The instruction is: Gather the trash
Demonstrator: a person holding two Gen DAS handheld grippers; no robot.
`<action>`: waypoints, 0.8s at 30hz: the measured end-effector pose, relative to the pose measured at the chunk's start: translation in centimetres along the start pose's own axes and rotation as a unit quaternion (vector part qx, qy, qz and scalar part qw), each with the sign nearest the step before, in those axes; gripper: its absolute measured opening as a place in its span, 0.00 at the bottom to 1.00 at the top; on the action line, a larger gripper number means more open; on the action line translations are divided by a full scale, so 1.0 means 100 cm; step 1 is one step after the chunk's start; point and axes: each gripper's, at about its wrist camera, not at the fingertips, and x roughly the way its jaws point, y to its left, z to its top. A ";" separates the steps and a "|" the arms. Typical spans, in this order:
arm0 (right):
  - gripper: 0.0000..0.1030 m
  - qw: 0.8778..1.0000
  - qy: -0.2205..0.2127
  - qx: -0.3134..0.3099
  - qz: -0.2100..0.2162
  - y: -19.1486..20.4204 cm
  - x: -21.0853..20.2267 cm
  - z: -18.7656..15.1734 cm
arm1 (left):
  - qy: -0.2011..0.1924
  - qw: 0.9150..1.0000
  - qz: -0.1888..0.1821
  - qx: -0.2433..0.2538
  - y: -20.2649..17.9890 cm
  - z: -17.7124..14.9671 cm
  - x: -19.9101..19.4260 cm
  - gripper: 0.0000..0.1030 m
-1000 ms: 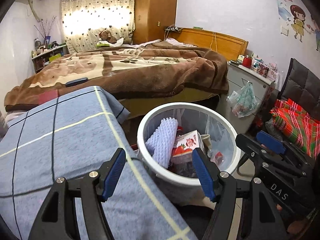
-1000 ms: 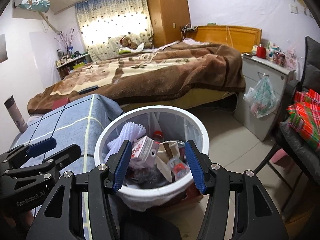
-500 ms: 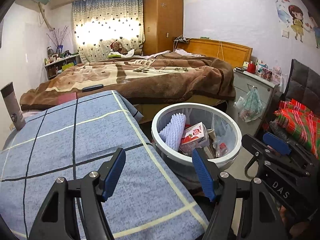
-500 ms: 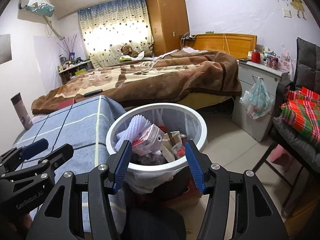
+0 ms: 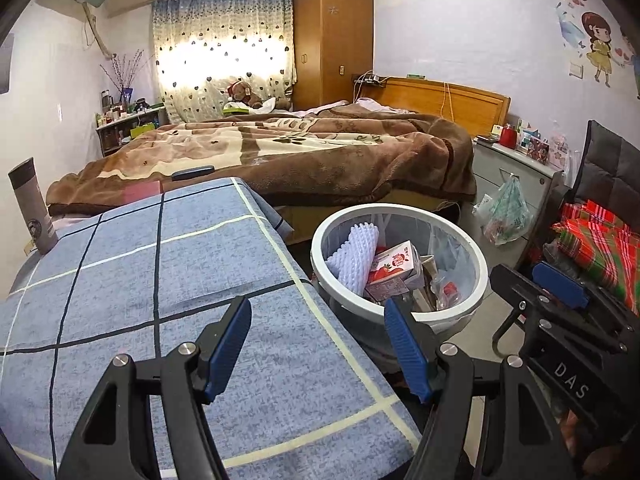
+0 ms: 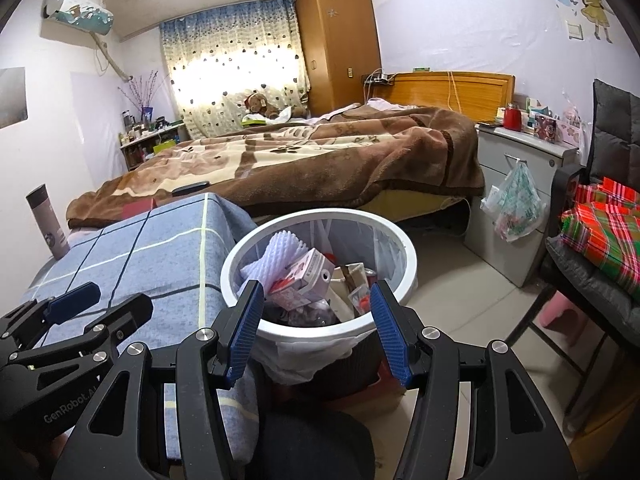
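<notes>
A round white trash bin (image 5: 476,296) (image 6: 396,312) with a clear liner stands on the floor beside a table under a blue checked cloth (image 5: 120,280) (image 6: 160,256). It holds white foam netting (image 5: 356,256) (image 6: 276,252), a strawberry milk carton (image 5: 394,268) (image 6: 308,274) and other wrappers. My left gripper (image 5: 318,328) is open and empty above the cloth's right edge. My right gripper (image 6: 316,312) is open and empty just above the bin's near rim. Each gripper shows in the other's view, the right one (image 5: 560,288), the left one (image 6: 72,304).
A grey flask (image 5: 34,208) (image 6: 48,222) stands at the table's far left corner. A bed with a brown blanket (image 5: 300,156) lies behind. A grey nightstand with a hanging plastic bag (image 6: 514,204) and a chair with red plaid cloth (image 6: 600,228) stand at the right.
Both grippers have pulled back and up from the bin, so it looks smaller and farther. More of the blue cloth and the grey flask have come into view. Both stay open.
</notes>
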 end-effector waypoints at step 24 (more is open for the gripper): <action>0.55 1.000 -0.002 -0.001 0.003 0.003 -0.004 0.000 | -0.001 1.000 0.002 -0.006 0.001 0.000 -0.007 0.69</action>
